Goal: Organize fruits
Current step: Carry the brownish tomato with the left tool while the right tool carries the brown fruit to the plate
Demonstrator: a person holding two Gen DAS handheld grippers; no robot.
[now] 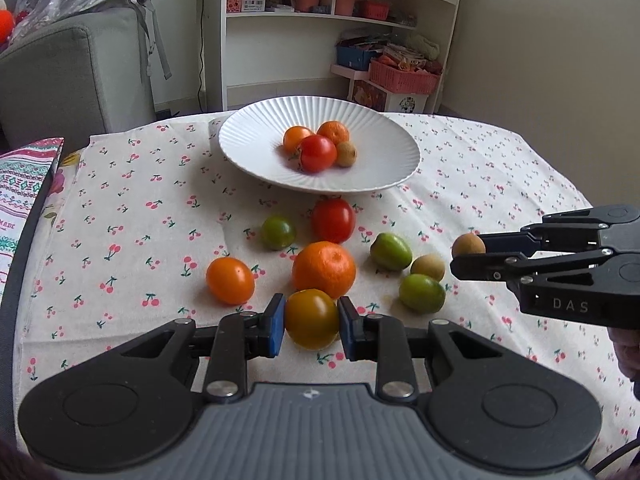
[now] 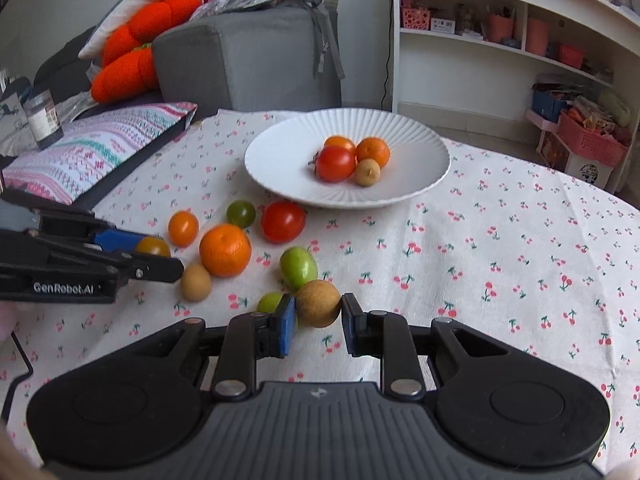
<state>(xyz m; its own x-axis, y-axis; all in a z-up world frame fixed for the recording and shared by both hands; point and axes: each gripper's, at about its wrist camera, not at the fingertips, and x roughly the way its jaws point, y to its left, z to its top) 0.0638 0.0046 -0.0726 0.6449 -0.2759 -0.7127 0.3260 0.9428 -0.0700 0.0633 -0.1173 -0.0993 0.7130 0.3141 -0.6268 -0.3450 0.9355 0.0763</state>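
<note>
Two grips at once: both grippers closed on fruit, both just above the cherry-print tablecloth point(image 1: 120, 184), neither fruit yet in the plate.
Left gripper point(image 1: 311, 318): nearly closed, blue pads pressing either side of a yellow-green tomato point(image 1: 311, 318), near the front edge of the table.
Right gripper point(image 2: 318, 312): as closed as it goes, clamped on a small round brown fruit point(image 2: 318, 307); seen from the left view at the right edge of the table, pointing inward point(image 1: 468, 256).
Plate point(image 1: 256, 136): white, ribbed, toward the far edge of the table; holding four fruits already, bunched just right of centre: red tomato point(image 1: 318, 153), orange tomato point(image 1: 296, 137), mandarin point(image 1: 334, 131), small brown fruit point(image 1: 346, 154).
Loose on the cloth, between plate and grippers: large mandarin point(image 1: 323, 269), orange tomato point(image 1: 230, 280), red tomato point(image 1: 333, 219), dark green tomato point(image 1: 278, 232), two green fruits point(image 1: 391, 251) point(image 1: 422, 292), one brown fruit point(image 1: 428, 267).
Step in hand, as judged: carrying both held fruits to the plate.
Doing it well: lifting clear of the large mandarin, which sits just beyond the left pads; keeping pressure light on the soft tomato; lowering into the bare left half of the plate.
Release: opening low, close to the plate floor.
Risk: round fruit rolling out over the shallow rim, or knocking the bunch already there; two grippers crowding one plate, so better one after the other.
</note>
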